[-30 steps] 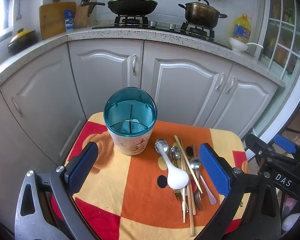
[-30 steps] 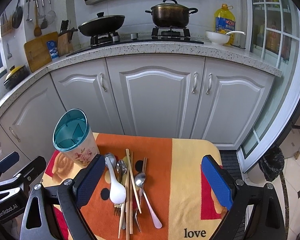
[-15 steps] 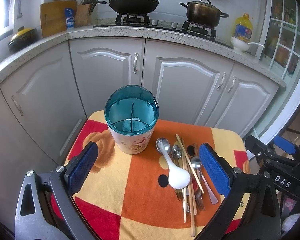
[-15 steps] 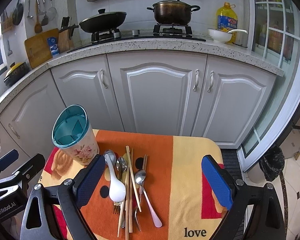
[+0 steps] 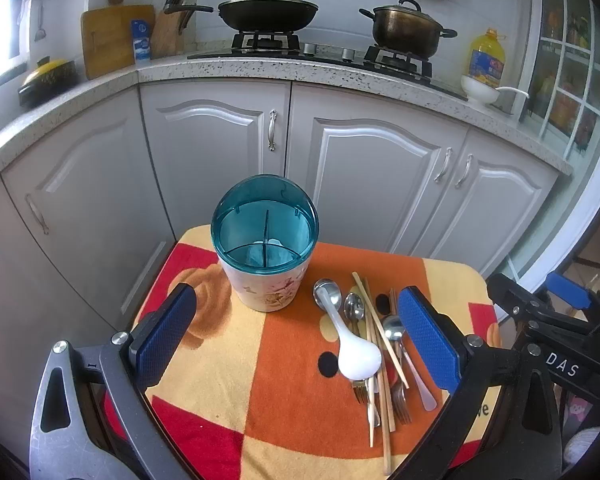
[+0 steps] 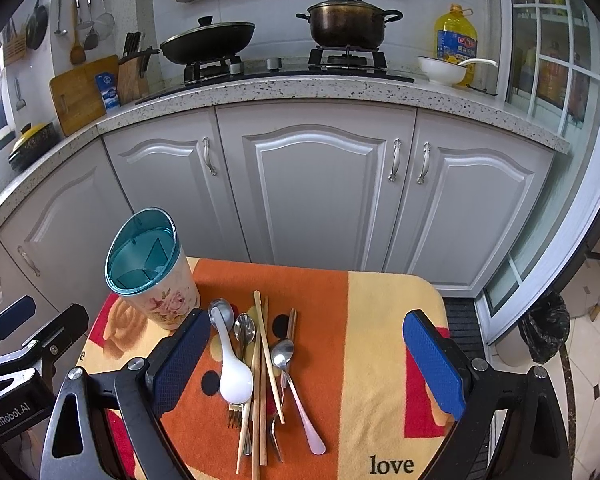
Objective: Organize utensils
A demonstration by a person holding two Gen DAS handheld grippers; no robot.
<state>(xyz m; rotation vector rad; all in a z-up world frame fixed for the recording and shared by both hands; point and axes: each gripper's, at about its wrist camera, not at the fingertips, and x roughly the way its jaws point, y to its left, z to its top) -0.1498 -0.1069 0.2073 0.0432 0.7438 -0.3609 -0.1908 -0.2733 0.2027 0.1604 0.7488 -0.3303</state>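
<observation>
A floral utensil holder (image 5: 265,264) with a teal divided top stands upright at the back left of a small table; it also shows in the right wrist view (image 6: 153,276). To its right lies a pile of utensils: a white ceramic spoon (image 5: 356,350) (image 6: 233,372), metal spoons (image 6: 283,350), wooden chopsticks (image 5: 374,336) (image 6: 264,344) and forks (image 6: 236,414). My left gripper (image 5: 298,344) is open and empty, hovering above the table's front. My right gripper (image 6: 306,364) is open and empty, above the pile.
The table wears an orange, yellow and red cloth (image 6: 380,320). Grey kitchen cabinets (image 6: 320,184) stand right behind it, with a stove, a wok and a pot on the counter above. A black bin bag (image 6: 546,328) sits on the floor at the right.
Both grippers have drawn slightly back and up from the table, still open. The holder and the utensils have not moved.
</observation>
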